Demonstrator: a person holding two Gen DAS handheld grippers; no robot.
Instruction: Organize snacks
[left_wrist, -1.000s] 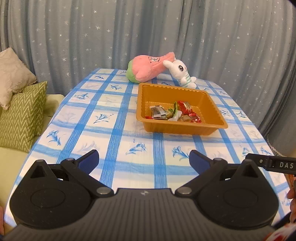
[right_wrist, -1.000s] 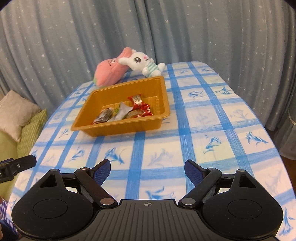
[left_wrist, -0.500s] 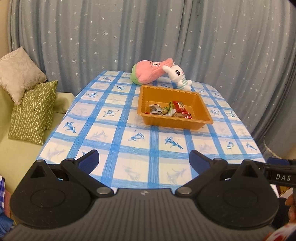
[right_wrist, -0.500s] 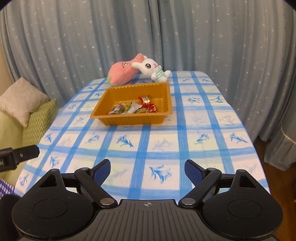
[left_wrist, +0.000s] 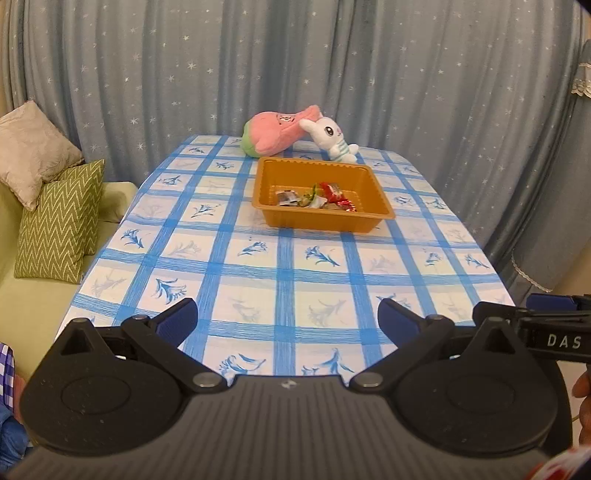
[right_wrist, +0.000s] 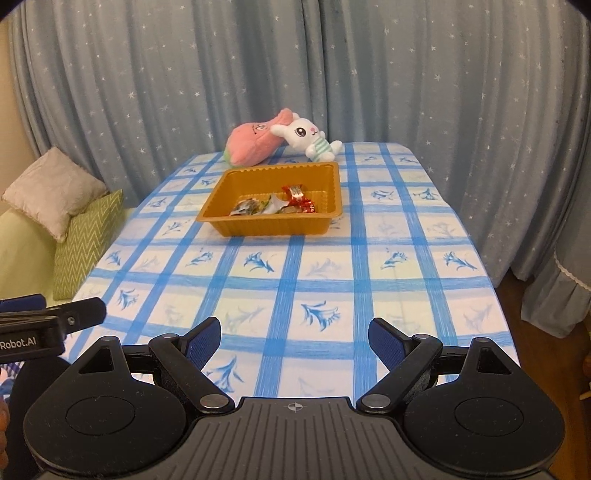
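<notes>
- Ahead of both open jaws, bare tablecloth (left_wrist: 280, 266) runs to the tray (right_wrist: 258, 225).
- Beyond the tray, two plush toys (right_wrist: 255, 146) and the curtain (left_wrist: 295, 74) block passage.

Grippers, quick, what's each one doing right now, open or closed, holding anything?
Left gripper: open, holding nothing.
Right gripper: open, holding nothing.

Left claw (left_wrist: 287, 320) – right claw (right_wrist: 294, 335) – both spread.

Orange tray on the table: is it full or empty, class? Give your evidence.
Neither: partly filled. The orange tray holds a small cluster of wrapped snacks near its front wall, while the rest of its floor shows bare.
</notes>
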